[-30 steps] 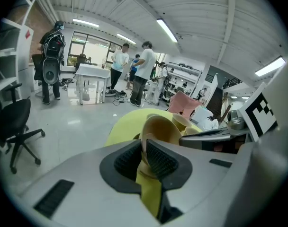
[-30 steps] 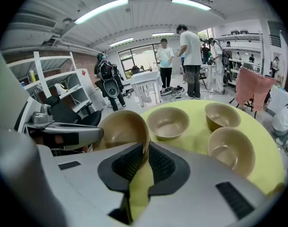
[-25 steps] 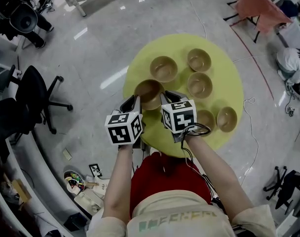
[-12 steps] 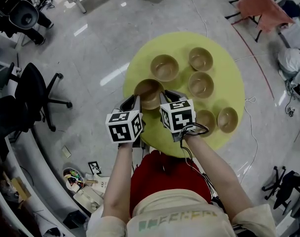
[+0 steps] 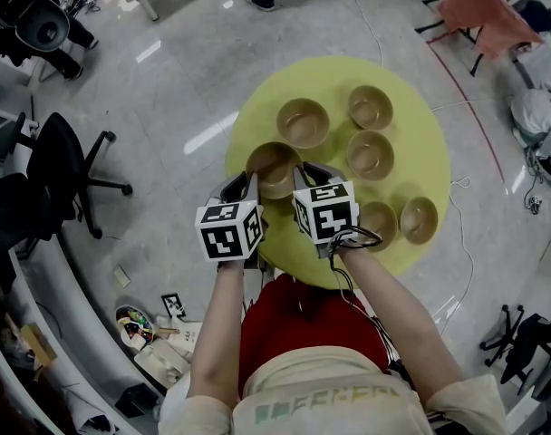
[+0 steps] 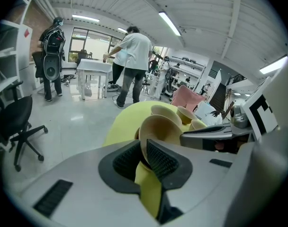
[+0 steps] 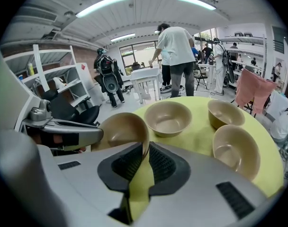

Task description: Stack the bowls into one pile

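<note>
One round yellow table [image 5: 430,143] carries six tan bowls: two near the far edge [image 5: 303,122] [image 5: 370,107], one mid-table [image 5: 369,155], and two at the near right edge [image 5: 378,220] [image 5: 418,219]. The sixth bowl [image 5: 272,165] is at the near left edge. The left gripper [image 5: 242,187] and right gripper [image 5: 307,178] are each clamped on its rim.

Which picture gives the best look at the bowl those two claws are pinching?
The head view: the held bowl shows nearly whole from above, the left gripper and right gripper at its near rim. Each gripper view shows only part of it, rim clamped between that gripper's jaws.
</note>
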The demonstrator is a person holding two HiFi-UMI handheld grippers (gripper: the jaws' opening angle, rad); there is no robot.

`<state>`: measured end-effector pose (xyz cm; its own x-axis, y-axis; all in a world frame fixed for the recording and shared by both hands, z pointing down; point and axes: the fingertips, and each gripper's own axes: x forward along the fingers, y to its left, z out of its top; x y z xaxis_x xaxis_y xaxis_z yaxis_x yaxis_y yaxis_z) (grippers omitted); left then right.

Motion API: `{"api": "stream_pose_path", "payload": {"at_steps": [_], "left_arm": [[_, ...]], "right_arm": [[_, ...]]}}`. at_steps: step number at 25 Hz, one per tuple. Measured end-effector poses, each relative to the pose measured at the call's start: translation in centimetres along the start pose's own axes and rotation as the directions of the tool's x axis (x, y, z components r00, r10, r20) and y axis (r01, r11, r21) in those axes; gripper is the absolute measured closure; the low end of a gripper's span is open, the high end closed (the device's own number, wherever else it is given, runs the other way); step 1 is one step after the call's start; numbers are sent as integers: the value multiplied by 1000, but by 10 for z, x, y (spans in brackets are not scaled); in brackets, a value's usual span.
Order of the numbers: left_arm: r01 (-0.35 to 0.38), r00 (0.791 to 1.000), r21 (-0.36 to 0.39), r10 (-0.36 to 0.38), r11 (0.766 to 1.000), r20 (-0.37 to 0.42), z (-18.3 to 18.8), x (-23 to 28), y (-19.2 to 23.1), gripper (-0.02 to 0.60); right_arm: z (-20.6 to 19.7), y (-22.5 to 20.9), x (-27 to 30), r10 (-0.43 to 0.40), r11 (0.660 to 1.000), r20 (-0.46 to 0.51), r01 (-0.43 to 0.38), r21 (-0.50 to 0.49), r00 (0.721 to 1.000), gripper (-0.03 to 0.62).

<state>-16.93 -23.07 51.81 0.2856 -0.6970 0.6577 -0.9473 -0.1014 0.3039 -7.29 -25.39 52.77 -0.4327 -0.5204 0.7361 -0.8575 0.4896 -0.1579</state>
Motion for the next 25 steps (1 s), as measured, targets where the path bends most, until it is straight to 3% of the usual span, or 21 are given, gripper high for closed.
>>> {"api": "stream_pose_path", "payload": {"at_steps": [12, 25], "left_arm": [[-7, 1000, 25, 7, 1000, -1, 0, 3, -5, 532], [-24, 999, 34, 23, 999, 24, 6, 0, 0, 503]], "right_arm": [[5, -3, -1, -58, 995, 43, 61, -74, 997, 526], [19, -12, -8, -95, 993, 128, 103, -54, 987, 526]]}}
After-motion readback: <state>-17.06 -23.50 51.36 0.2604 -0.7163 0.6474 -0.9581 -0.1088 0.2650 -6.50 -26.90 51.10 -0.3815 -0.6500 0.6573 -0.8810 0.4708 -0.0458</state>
